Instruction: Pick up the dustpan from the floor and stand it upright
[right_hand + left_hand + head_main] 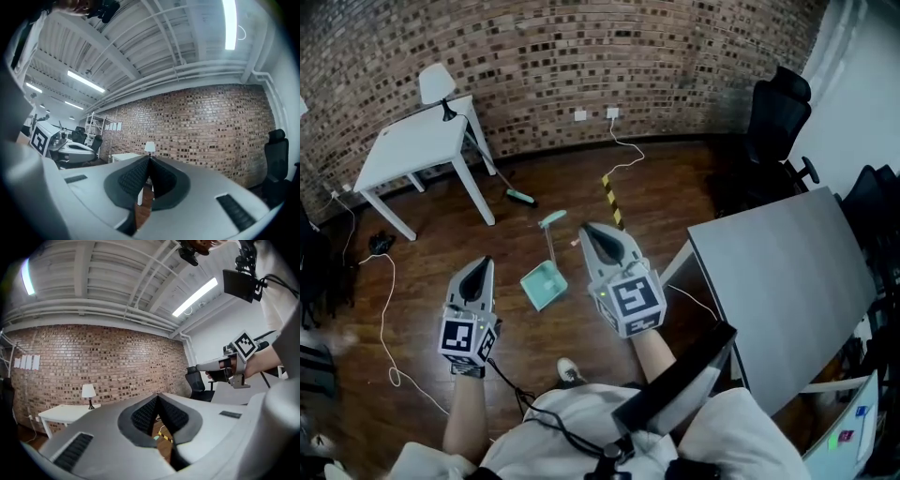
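Both claws are closed and hold nothing. The left claw [480, 267] has its jaws pressed together at the tip, and so does the right claw [592, 231]. Each claw's own view shows only the room past the jaws, the left claw [158, 401] and the right claw [149, 164] alike.

The dustpan [543, 284] is on the wooden floor [422, 281]. It seems to lie flat, with the pan end nearer the person and the long thin handle pointing away.

In the head view the left claw is to the left of the dustpan and the right claw is just to its right. Both are held up high, well apart from it, and neither touches it.

The dustpan looks like plastic, so it is likely light and stiff. It may be a bit slippery. The pan looks too wide to pinch, so the thin handle is the best place to take hold.

A white desk [412, 150] stands past the dustpan, up and to the left.
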A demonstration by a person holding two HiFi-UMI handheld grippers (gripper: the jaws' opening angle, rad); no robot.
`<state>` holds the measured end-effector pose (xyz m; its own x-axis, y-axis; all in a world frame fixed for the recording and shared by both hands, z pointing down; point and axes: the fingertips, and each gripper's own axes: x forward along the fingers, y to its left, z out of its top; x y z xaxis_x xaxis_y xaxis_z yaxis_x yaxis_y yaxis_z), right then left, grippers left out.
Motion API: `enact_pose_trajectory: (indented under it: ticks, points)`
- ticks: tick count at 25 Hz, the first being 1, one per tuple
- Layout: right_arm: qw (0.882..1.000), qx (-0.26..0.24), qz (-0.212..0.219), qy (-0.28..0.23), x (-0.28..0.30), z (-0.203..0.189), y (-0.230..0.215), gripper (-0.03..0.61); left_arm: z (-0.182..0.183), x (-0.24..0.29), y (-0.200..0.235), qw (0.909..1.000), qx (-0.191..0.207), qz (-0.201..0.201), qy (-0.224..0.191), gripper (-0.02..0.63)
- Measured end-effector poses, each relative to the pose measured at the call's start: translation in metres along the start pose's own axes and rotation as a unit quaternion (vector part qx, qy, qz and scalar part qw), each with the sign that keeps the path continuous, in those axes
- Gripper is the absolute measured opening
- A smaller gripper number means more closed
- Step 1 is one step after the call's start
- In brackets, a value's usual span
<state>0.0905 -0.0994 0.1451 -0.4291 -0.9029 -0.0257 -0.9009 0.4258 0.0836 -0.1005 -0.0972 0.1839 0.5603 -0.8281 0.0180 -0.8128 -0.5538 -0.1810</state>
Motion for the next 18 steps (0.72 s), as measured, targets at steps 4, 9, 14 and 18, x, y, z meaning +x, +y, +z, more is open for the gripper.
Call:
enact_pose_trajectory:
  ticks: [4,9,14,18]
  points:
    - [1.000,0.016,0.011,-0.009,-0.052,0.000,0.004,-0.017,0.002,-0.032,-0.051,0.9998,-0.011,0.012,0.007,0.012]
    - [1.000,0.010,0.013,-0.013,-0.151,-0.007,0.007,-0.017,0.001,-0.085,-0.134,0.9996,-0.008,0.023,0.017,0.012]
    - [1.000,0.004,0.010,-0.011,-0.266,-0.018,0.004,-0.017,0.004,-0.144,-0.229,0.9993,-0.019,0.027,0.018,0.012]
    - [1.000,0.004,0.010,0.005,-0.346,-0.025,0.006,-0.018,0.014,-0.187,-0.290,0.9991,-0.020,0.033,0.018,0.012]
